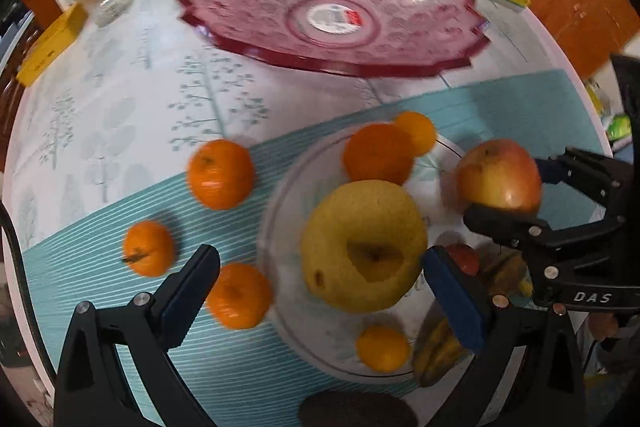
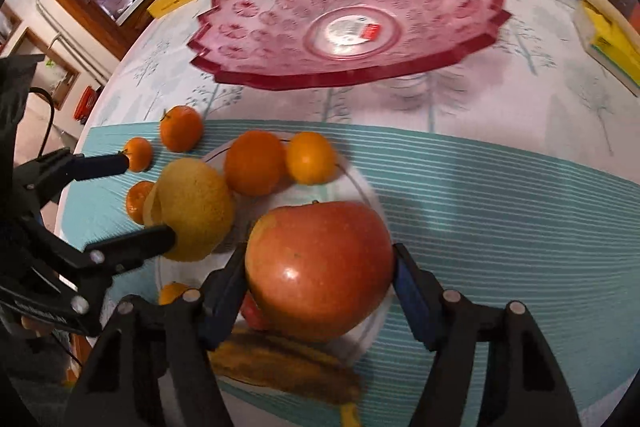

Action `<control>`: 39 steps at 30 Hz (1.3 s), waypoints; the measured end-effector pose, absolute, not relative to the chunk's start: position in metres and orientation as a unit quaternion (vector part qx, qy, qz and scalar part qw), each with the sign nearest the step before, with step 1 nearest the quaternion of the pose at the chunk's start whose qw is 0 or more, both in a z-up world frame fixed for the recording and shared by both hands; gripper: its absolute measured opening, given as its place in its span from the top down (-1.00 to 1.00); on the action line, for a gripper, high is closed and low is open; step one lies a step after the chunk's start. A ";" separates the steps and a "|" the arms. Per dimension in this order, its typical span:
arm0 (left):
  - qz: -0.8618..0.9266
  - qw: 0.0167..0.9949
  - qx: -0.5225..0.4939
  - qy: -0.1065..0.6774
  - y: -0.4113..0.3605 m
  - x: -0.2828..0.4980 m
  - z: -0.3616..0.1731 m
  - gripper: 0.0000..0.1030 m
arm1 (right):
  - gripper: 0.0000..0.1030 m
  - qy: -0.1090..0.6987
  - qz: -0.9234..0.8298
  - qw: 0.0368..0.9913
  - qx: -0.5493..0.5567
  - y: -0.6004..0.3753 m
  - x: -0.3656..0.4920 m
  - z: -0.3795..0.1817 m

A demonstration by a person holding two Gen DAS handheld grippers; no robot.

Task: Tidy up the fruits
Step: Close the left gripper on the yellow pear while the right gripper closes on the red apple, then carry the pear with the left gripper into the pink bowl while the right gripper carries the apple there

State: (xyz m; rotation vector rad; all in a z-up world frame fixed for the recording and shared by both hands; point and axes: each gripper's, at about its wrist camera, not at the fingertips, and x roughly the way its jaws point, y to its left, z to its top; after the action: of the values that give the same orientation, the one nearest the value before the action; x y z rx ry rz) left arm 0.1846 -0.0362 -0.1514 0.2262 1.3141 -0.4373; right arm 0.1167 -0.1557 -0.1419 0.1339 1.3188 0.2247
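1. A round clear glass plate (image 2: 362, 187) stands on a teal striped placemat (image 2: 500, 195). It holds a large yellow pear-like fruit (image 1: 362, 245), two orange mandarins (image 2: 254, 163) at the far rim, a smaller mandarin (image 1: 383, 347) at the near rim, and a brown-spotted banana (image 2: 288, 365) (partly hidden by the gripper).
2. Three more loose mandarins (image 1: 221, 174) lie on the placemat just beside the plate, not on it.
3. A big pink glass bowl with a scalloped rim (image 2: 348, 79) stands farther back on the patterned tablecloth (image 1: 120, 107). It is empty, only a sticker is on its bottom.
4. Both grippers point steeply down at the plate.
5. The right gripper (image 2: 320, 275) has its blue-padded fingers (image 2: 408, 283) on the two sides of a large red-yellow apple (image 2: 320, 267), over the near edge of the plate. The pads press on the apple, so it is gripped.
6. The left gripper (image 1: 320, 271) has its fingers (image 1: 456, 299) wide apart. The yellow fruit shows between them, and one loose mandarin is next to the left finger. It holds nothing.
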 end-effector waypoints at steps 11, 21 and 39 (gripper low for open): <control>-0.219 0.739 0.096 0.630 -0.063 0.182 -0.176 -0.74 | -0.34 0.612 0.061 0.786 0.060 -0.173 0.111 -0.145; -0.225 0.741 0.071 0.628 -0.073 0.168 -0.182 -0.25 | -0.34 0.600 0.063 0.796 0.053 -0.170 0.101 -0.134; -0.131 0.835 0.076 0.530 -0.036 0.137 -0.063 -0.25 | -0.34 0.553 0.094 0.827 0.032 -0.165 0.082 -0.070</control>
State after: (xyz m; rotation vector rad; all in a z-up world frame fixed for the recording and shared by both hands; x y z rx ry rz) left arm 0.1375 -0.0356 -0.0629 0.1611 1.1220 -0.2774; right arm 0.0823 -0.1649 -0.0699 0.0688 1.1752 0.1988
